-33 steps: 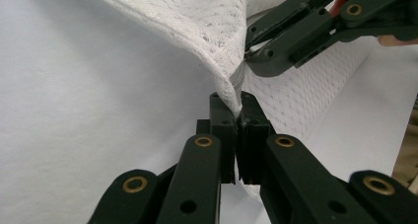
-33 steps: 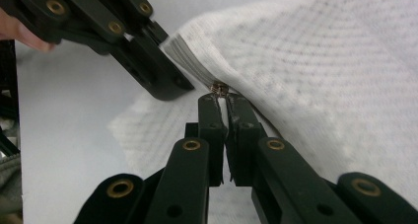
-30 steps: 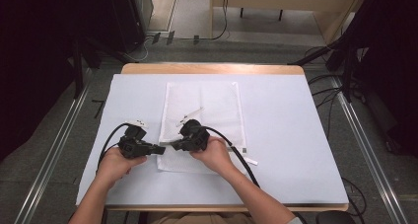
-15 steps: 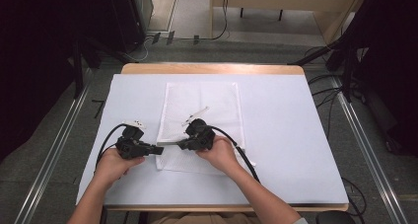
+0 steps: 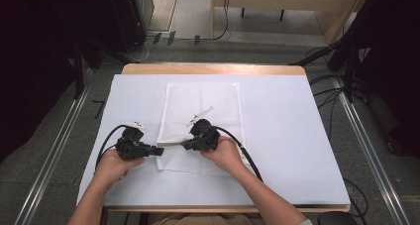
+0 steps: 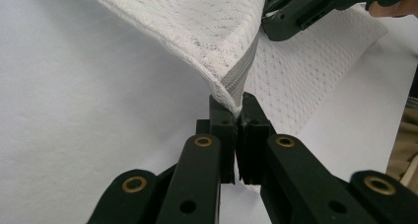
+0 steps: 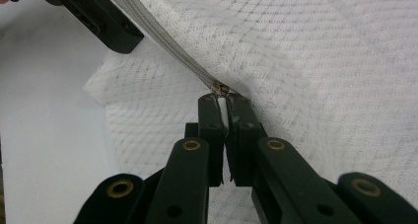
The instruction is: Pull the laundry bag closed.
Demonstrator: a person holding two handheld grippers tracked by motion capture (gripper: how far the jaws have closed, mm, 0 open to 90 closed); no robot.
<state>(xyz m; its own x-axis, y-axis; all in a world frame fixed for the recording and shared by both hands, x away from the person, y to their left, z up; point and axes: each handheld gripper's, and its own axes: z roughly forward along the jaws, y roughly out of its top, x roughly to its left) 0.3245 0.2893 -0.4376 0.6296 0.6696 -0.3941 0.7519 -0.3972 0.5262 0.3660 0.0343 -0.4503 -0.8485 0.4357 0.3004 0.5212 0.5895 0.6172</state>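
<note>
I've got the left gripper [image 6: 235, 116] clamped on the mesh bag's [image 5: 203, 106] zipper end [image 6: 236, 88]; the right gripper [image 7: 222, 103] pinches the zipper pull [image 7: 219, 88]. White table cover [image 5: 282, 136] all around; nothing blocks them.

Right gripper [image 7: 223, 108] fingers pinch the zipper pull [image 7: 220, 89].

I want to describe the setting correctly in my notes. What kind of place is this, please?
Probably a lab or recording workspace, not a home: a wooden table under a white cover, metal rails on a grey floor, loose cables, and dark equipment beside it. A white mesh bag lies on the table.
</note>
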